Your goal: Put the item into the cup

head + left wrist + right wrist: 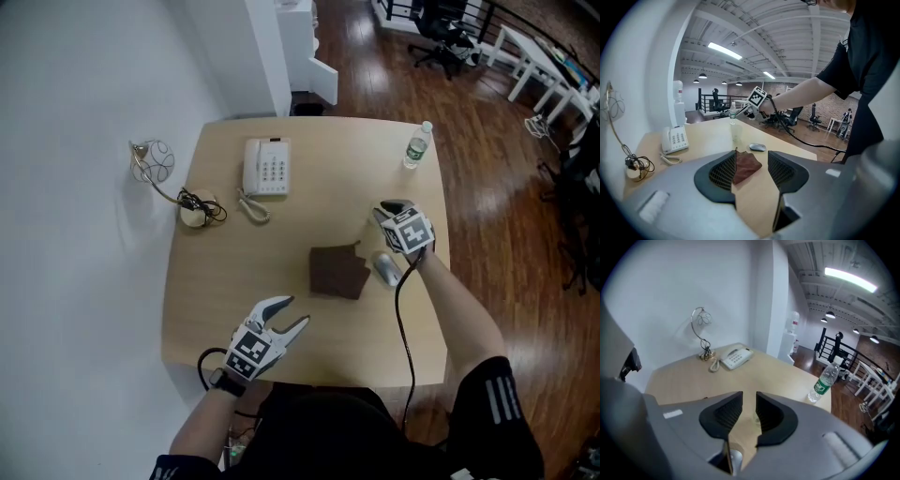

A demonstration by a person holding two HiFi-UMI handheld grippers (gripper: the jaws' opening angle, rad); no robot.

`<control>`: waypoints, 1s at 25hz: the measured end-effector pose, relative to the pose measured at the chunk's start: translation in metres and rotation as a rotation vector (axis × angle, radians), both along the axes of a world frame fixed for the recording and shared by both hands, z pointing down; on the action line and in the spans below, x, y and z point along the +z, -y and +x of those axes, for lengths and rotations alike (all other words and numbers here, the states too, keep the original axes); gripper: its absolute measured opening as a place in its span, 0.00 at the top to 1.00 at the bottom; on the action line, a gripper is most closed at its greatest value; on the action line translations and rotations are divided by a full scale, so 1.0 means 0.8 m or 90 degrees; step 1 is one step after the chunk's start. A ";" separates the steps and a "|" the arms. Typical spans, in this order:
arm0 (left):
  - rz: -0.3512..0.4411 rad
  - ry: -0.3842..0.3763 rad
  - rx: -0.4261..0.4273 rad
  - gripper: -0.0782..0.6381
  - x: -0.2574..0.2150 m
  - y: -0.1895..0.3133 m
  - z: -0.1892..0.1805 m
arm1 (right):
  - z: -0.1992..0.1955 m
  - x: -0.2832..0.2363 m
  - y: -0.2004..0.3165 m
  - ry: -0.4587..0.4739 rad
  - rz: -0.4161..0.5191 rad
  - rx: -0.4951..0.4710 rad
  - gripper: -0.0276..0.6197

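Brown cloth [337, 272] lies flat near the middle of the pale wood tabletop [225, 281], 1 corner turned up. Grey mouse [386, 269] sits just beside the cloth's right edge.

Right claw [392, 208] hangs above the tabletop beyond the mouse, tilted downward. In the right gripper view the right claw [749, 401] is released: jaws apart by a narrow gap, nothing pressed between the pads. Through that gap a clear cup [755, 417] shows, upright on the tabletop below. Cup contents cannot be made out.

The left gripper view shows the cup [736, 133] standing beyond the mouse [757, 147], on the near side of the water bottle [732, 114].

Left claw [295, 311] is held over the near edge of the tabletop, well apart from the cloth. In its own view the left claw [752, 159] is released, jaws wide and empty, with the cloth showing on the tabletop beyond the gap.

Far side: white telephone [266, 167], coiled cord at its front. Water bottle [418, 145] upright at the far right corner. Wire ornament [152, 161] stands off the left edge.
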State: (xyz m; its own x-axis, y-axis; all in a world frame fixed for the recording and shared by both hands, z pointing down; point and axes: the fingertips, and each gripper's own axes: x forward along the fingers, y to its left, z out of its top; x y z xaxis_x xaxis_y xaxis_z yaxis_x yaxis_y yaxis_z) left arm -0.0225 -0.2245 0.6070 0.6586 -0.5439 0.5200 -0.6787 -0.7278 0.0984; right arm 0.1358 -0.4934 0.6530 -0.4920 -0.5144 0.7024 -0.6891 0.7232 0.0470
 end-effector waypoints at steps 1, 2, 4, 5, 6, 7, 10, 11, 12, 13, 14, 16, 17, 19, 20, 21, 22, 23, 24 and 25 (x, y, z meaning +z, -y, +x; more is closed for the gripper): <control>0.005 -0.001 -0.005 0.60 -0.004 -0.001 -0.001 | -0.010 -0.011 -0.011 0.014 0.007 -0.018 0.80; 0.010 -0.001 -0.009 0.60 -0.008 -0.003 -0.001 | -0.019 -0.024 -0.024 0.032 0.013 -0.034 0.80; 0.018 -0.004 -0.020 0.60 -0.014 -0.011 -0.001 | -0.036 -0.047 -0.056 0.073 0.019 -0.061 0.80; 0.020 -0.006 -0.026 0.60 -0.016 -0.017 0.000 | -0.043 -0.056 -0.075 0.093 0.021 -0.073 0.80; 0.023 -0.009 -0.031 0.60 -0.019 -0.024 0.001 | -0.049 -0.065 -0.096 0.111 0.022 -0.086 0.80; 0.025 -0.012 -0.034 0.60 -0.021 -0.031 0.004 | -0.054 -0.072 -0.118 0.126 0.023 -0.098 0.80; 0.030 -0.016 -0.037 0.60 -0.027 -0.055 0.012 | -0.064 -0.092 -0.181 0.171 0.022 -0.125 0.80; 0.030 -0.016 -0.037 0.60 -0.028 -0.064 0.014 | -0.066 -0.098 -0.203 0.188 0.019 -0.128 0.80; 0.030 -0.017 -0.037 0.60 -0.029 -0.074 0.016 | -0.067 -0.103 -0.225 0.205 0.015 -0.127 0.81; 0.030 -0.018 -0.036 0.60 -0.031 -0.084 0.018 | -0.067 -0.108 -0.247 0.221 0.012 -0.125 0.81; 0.032 -0.020 -0.035 0.60 -0.033 -0.093 0.019 | -0.065 -0.111 -0.268 0.235 0.009 -0.122 0.82; 0.039 -0.022 -0.033 0.60 -0.038 -0.109 0.018 | -0.061 -0.115 -0.308 0.254 0.007 -0.111 0.85; 0.043 -0.023 -0.031 0.60 -0.040 -0.117 0.017 | -0.059 -0.115 -0.327 0.259 0.008 -0.105 0.86; 0.049 -0.027 -0.024 0.60 -0.045 -0.136 0.016 | -0.056 -0.114 -0.366 0.266 0.006 -0.092 0.90; 0.053 -0.028 -0.018 0.60 -0.047 -0.148 0.015 | -0.055 -0.115 -0.386 0.271 0.005 -0.084 0.91; 0.057 -0.029 -0.011 0.60 -0.050 -0.162 0.015 | -0.053 -0.118 -0.406 0.277 0.005 -0.074 0.93; 0.061 -0.030 -0.005 0.60 -0.053 -0.178 0.014 | -0.051 -0.122 -0.426 0.283 0.008 -0.062 0.94; 0.065 -0.033 0.001 0.60 -0.056 -0.194 0.012 | -0.050 -0.127 -0.446 0.288 0.013 -0.051 0.94; 0.069 -0.035 0.006 0.60 -0.059 -0.210 0.009 | -0.050 -0.132 -0.465 0.292 0.020 -0.040 0.94; 0.073 -0.037 0.012 0.60 -0.062 -0.226 0.007 | -0.051 -0.138 -0.485 0.294 0.029 -0.031 0.94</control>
